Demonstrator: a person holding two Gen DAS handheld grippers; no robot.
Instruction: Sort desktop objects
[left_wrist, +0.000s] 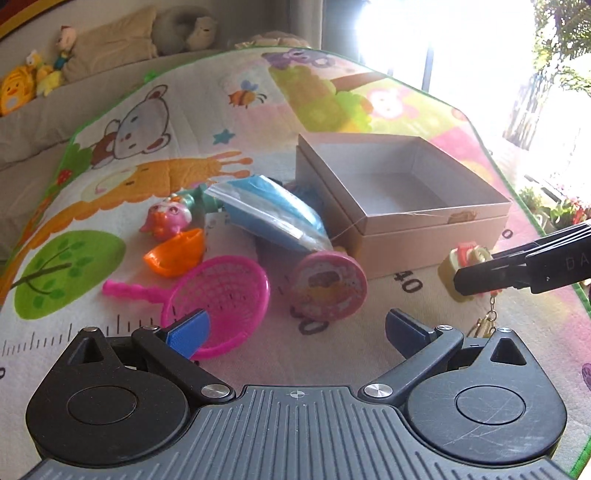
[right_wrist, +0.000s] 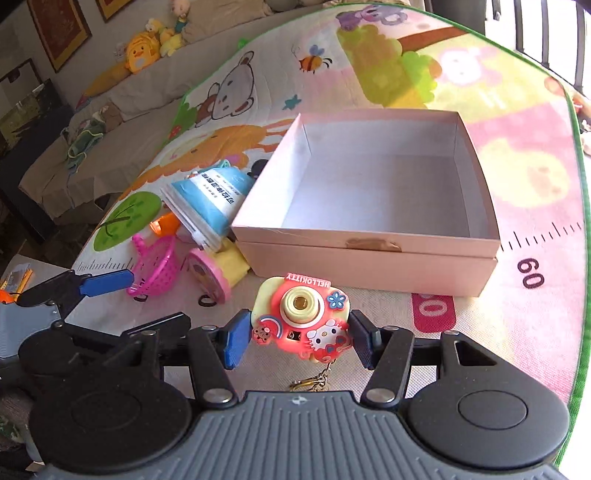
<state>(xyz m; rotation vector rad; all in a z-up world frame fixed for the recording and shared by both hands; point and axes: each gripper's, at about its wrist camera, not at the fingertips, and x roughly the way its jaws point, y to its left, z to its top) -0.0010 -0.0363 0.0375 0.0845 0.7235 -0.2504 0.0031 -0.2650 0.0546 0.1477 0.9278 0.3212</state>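
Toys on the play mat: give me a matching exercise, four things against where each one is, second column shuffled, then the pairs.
Things:
1. pink plastic strainer scoop
2. Hello Kitty toy camera keychain
3. open pink cardboard box
4. blue packet in a clear bag

Places:
A. propped against the box's side
B. between the right gripper fingers
C. ahead of the camera keychain, nothing inside
D. at the left gripper blue fingertip

Pairs: 1-D, 2-B, 3-C, 4-A
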